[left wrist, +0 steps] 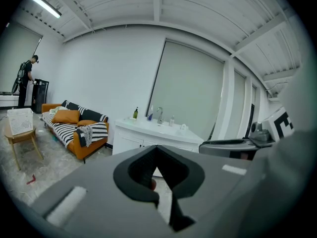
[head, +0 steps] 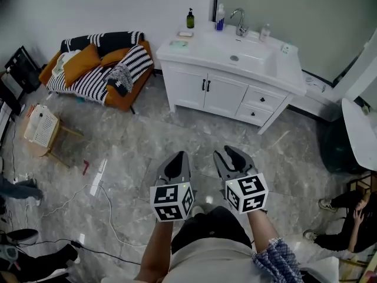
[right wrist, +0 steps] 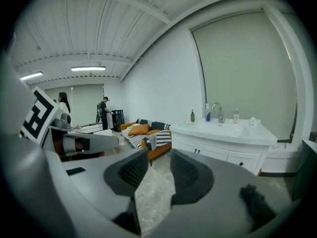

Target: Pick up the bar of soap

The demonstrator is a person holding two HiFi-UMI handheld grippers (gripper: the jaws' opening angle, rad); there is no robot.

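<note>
Left claw [head: 178, 154] closed, empty; right claw [head: 227, 151] partly open, empty. Bare floor [head: 177, 122] lies between them and the white desk [head: 283, 63], an orange sofa [head: 126, 99] beside it

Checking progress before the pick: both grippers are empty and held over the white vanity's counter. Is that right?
Not quite. Both are empty, but the head view shows the left gripper and right gripper held over the grey floor, short of the white vanity.
</note>
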